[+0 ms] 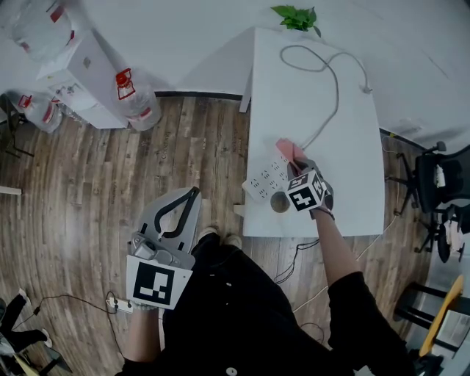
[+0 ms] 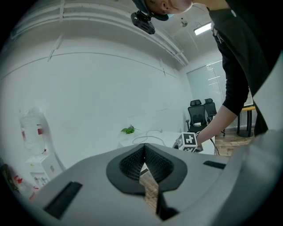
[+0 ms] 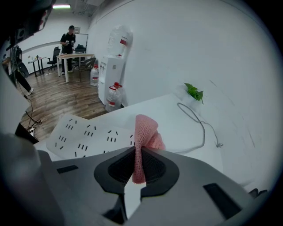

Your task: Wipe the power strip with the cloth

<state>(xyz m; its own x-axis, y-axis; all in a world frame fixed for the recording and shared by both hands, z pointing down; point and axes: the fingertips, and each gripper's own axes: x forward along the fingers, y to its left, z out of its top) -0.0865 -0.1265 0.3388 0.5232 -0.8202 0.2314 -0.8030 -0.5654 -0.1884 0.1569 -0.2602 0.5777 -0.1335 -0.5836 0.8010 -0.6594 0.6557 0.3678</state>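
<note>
The white power strip [image 1: 266, 178] lies at the near left corner of the white table [image 1: 352, 147]. We hold the pink cloth [image 3: 146, 130] just beside it, pinched between the jaws of the right gripper [image 3: 136, 165]. Our left gripper [image 2: 143, 170] hangs over the wooden floor [image 1: 88, 191], its jaws closed on nothing. A grey cable [image 1: 334, 81] curls across the table towards a green plant [image 1: 296, 16]; a water dispenser [image 1: 84, 73] stands at the wall.

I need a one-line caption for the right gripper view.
Right gripper shut on a pink cloth, beside a white power strip on the table.
</note>
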